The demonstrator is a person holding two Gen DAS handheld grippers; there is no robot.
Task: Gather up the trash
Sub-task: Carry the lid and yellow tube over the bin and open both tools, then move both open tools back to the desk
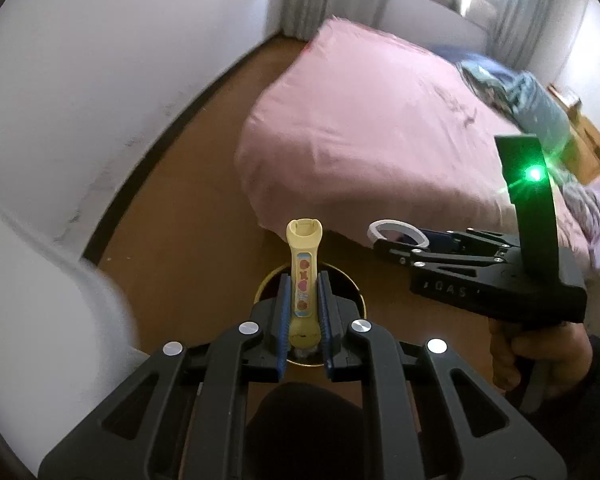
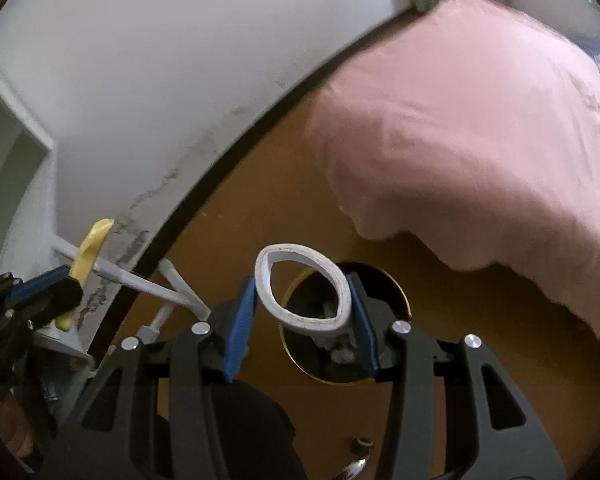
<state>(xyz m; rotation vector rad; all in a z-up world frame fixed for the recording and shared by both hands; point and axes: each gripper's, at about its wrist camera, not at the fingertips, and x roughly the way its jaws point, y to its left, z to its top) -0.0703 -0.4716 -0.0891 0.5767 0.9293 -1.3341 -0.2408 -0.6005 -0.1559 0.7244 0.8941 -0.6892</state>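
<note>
Both hands have carried their finds over the bin, so the step in hand looks like the drop, and the next move calls for each gripper to be centred over the opening before its fingers spread. The bed (image 1: 364,128), under a soft, creased pink cover, fills the right of the room above a smooth brown floor (image 1: 204,184). On that floor stands the round bin (image 2: 396,300), dark inside with a thin gold rim and some crumpled waste at its bottom. The right gripper (image 2: 304,308) pinches a white tape ring (image 2: 300,292), squeezed from round into an oval, directly above the bin. The left gripper (image 1: 303,308) pinches a slim yellow plastic handle (image 1: 303,276), glossy and stickered, over the same opening.
</note>
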